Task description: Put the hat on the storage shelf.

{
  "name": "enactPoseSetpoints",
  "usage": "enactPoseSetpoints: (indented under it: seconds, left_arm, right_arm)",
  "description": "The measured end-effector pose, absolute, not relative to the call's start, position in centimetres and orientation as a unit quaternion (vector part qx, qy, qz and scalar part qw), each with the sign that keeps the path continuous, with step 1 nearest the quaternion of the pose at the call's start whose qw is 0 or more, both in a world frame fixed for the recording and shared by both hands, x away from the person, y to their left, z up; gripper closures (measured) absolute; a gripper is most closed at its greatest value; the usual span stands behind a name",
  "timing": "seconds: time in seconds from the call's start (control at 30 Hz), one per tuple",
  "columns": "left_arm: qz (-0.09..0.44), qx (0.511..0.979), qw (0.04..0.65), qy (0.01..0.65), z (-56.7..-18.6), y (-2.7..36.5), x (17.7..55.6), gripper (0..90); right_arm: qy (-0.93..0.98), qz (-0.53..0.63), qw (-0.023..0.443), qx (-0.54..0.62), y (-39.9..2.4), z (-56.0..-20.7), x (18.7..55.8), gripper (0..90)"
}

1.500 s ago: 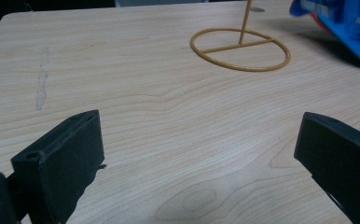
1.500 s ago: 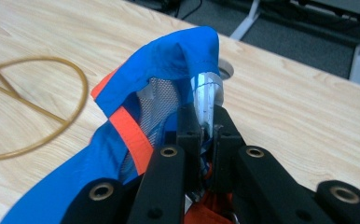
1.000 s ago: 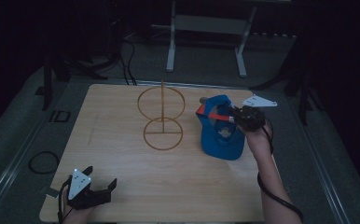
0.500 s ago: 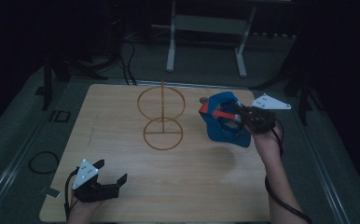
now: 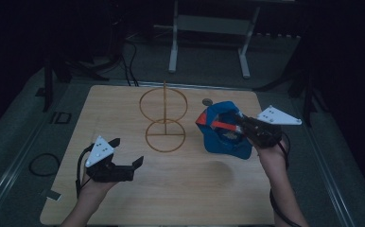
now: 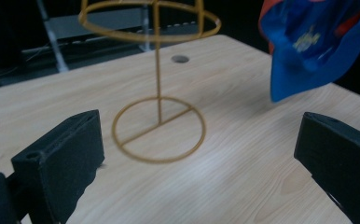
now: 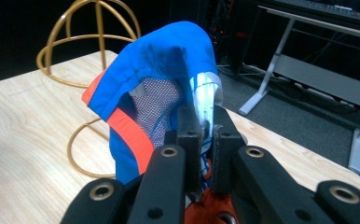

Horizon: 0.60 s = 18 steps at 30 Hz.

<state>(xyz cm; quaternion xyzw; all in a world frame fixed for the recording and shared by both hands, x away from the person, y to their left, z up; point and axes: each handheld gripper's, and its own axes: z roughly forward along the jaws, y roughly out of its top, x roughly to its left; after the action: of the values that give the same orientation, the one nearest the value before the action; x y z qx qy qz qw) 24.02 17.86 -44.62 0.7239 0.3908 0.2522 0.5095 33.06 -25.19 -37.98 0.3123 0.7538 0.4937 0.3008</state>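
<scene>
Right of frame, the right claw (image 5: 239,126) pinches a blue cap (image 5: 221,135) aloft beside the wire stand (image 5: 164,118), apparently to hang it; the left claw (image 5: 126,152) waits open, lower left.

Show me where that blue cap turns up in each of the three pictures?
High view: the blue cap hangs right of centre, off the table, clamped in the right gripper.
Left gripper view: top right corner.
Right gripper view: centre, pinched just above the jaws.
Shared landmark: the gold wire stand.
</scene>
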Motion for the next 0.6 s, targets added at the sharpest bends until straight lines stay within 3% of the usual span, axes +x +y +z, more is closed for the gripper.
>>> enactPoseSetpoints:
  seconds: [0.6]
  left_arm:
    - [0.242, 0.766, 0.505, 0.317, -41.0, 11.3, 26.9, 2.4]
  right_arm:
    - [0.761, 0.502, 0.290, 0.292, -23.9, -37.9, 30.8, 85.2]
